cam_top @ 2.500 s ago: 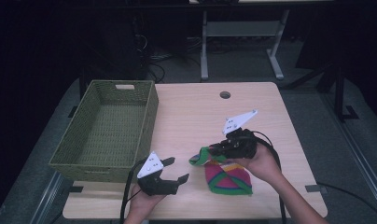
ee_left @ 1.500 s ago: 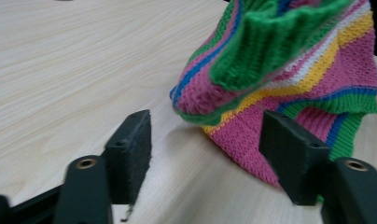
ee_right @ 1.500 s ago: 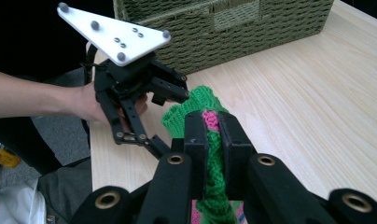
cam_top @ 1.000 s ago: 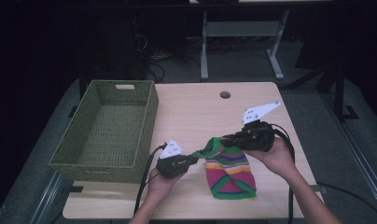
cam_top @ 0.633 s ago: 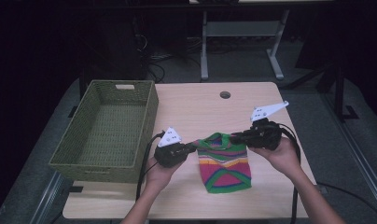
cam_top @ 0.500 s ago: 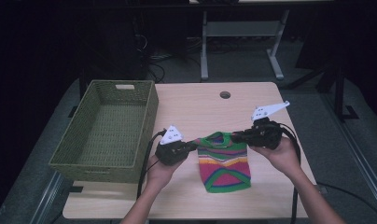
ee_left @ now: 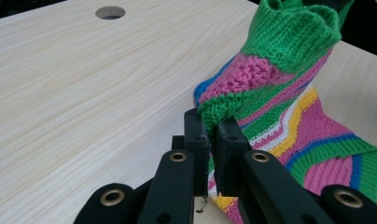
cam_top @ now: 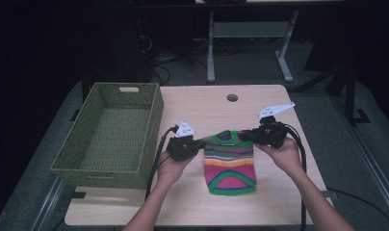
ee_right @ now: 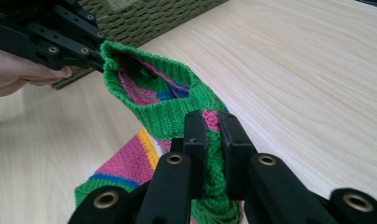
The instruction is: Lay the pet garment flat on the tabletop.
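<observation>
- One light wood table [cam_top: 207,103], round hole [cam_top: 232,97] near far edge; dark room behind, grey metal frame [cam_top: 250,33] on floor.
- Green woven basket [cam_top: 110,132] at table's left.
- Left gripper [cam_top: 198,143] and right gripper [cam_top: 244,136] both clamped on striped knit garment [cam_top: 229,161], one top corner each, hem on table.
- 2.5 s ago garment lay bunched near right gripper; now spread flat, farther from person.

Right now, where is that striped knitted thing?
In the high view the knit is near the table's front middle, stretched between the left gripper and right gripper, right of the basket.
</observation>
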The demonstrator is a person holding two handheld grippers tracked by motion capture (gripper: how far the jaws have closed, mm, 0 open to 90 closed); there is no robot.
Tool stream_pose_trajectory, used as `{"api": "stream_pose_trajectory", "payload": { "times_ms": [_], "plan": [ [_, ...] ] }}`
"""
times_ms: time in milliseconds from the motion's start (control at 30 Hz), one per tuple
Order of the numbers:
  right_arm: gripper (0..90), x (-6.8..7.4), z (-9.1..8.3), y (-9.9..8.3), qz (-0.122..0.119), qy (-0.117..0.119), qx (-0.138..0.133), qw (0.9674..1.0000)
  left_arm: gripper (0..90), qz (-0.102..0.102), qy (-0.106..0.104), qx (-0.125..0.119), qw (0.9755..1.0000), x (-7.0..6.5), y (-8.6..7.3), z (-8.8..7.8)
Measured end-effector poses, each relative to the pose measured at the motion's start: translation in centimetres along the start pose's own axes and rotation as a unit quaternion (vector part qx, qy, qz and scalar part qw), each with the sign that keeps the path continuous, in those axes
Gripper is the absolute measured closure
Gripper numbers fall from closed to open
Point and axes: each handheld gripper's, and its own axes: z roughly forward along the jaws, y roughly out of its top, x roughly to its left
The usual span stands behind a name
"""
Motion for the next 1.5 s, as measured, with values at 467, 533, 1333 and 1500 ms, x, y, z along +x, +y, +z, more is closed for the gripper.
{"api": "stream_pose_trajectory", "payload": {
  "times_ms": [467, 533, 1333, 1500],
  "plan": [
    [81.5, -2.2, 1.9, -1.1, 0.032, -0.013, -0.005, 0.9994, 85.2, -0.008, 0.015, 0.042, 0.999, 1.1, 0.4, 2.1],
    [81.2, -2.3, 1.9, -1.1, 0.035, -0.018, -0.008, 0.9992, 85.1, -0.006, 0.017, 0.044, 0.9989, 1.1, 0.5, 2.3],
    [50.0, -5.7, 2.5, -1.5, 0.085, -0.04, -0.003, 0.9956, 65.2, -0.017, 0.046, 0.039, 0.998, 1.5, 0.3, 2.5],
    [51.2, -5.9, 2.5, -2.3, 0.088, -0.031, 0.014, 0.9955, 65.2, -0.013, 0.04, 0.043, 0.9982, 1.3, 0.0, 2.7]
  ]
}}
